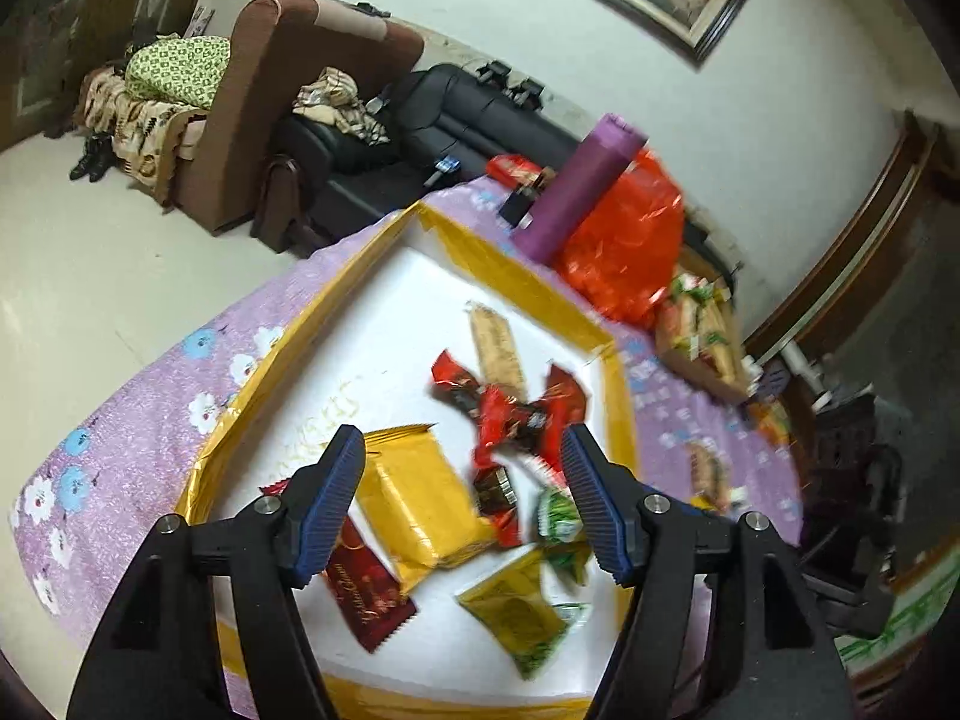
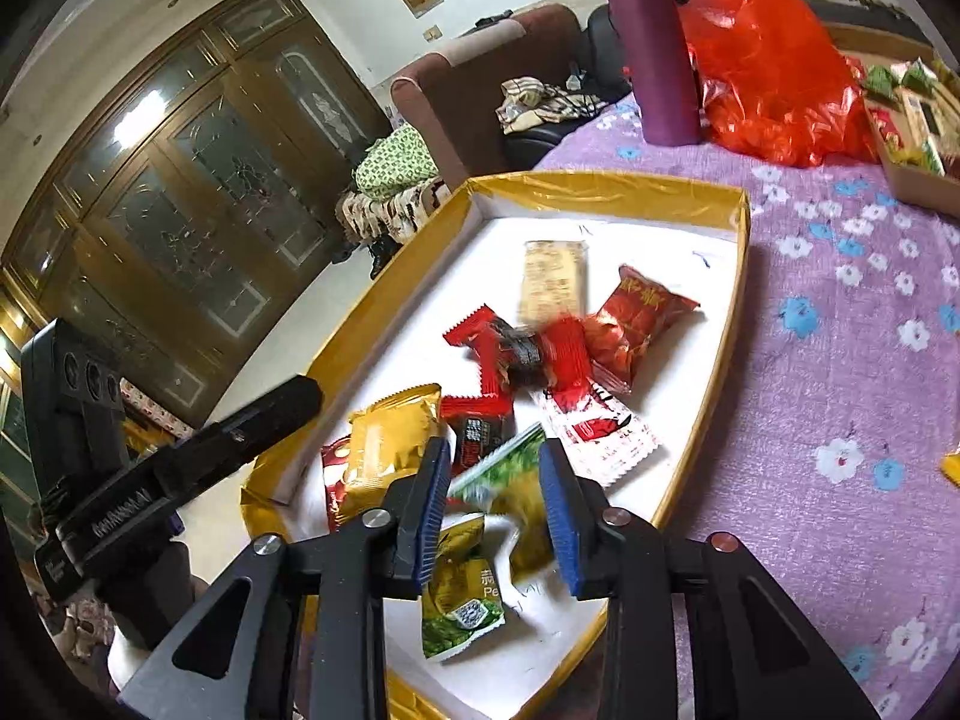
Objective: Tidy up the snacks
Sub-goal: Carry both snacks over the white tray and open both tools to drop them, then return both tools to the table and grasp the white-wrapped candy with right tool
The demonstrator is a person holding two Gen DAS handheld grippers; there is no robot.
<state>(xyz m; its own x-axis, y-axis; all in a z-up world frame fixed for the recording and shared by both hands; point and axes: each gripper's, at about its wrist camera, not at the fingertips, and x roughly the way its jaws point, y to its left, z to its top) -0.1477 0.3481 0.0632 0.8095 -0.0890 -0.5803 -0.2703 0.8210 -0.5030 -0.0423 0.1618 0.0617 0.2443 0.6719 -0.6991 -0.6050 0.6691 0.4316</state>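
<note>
Two grippers hang over a gold-rimmed tray [image 1: 528, 276] [image 2: 600, 195] with a white floor, which sits on a table under a purple flowered cloth [image 1: 138, 414] [image 2: 840, 360]. The left gripper [image 1: 462, 450] has its fingers spread wide with nothing between them, above a yellow pack [image 1: 420, 498]. The right gripper [image 2: 493, 462] also has its fingers released; a green-and-gold pack [image 2: 510, 480] shows blurred in the gap between them (whether it touches either pad, I cannot tell).

Snacks lie loose in the tray: a pale bar [image 1: 498, 348] [image 2: 552, 282] toward the far side, red packs [image 1: 522, 414] [image 2: 528, 348] heaped mid-tray, a dark red pack [image 1: 366, 594] and a gold-green pack [image 1: 516, 612] [image 2: 462, 594] at the near end, and a white-and-red wrapper [image 2: 600, 438].

Beyond the tray stand a purple bottle [image 1: 576, 186] [image 2: 654, 42] and, touching it, a red bag [image 1: 630, 240] [image 2: 768, 60]. A carton of more snacks [image 1: 702, 330] [image 2: 912, 126] sits near the bag.
</note>
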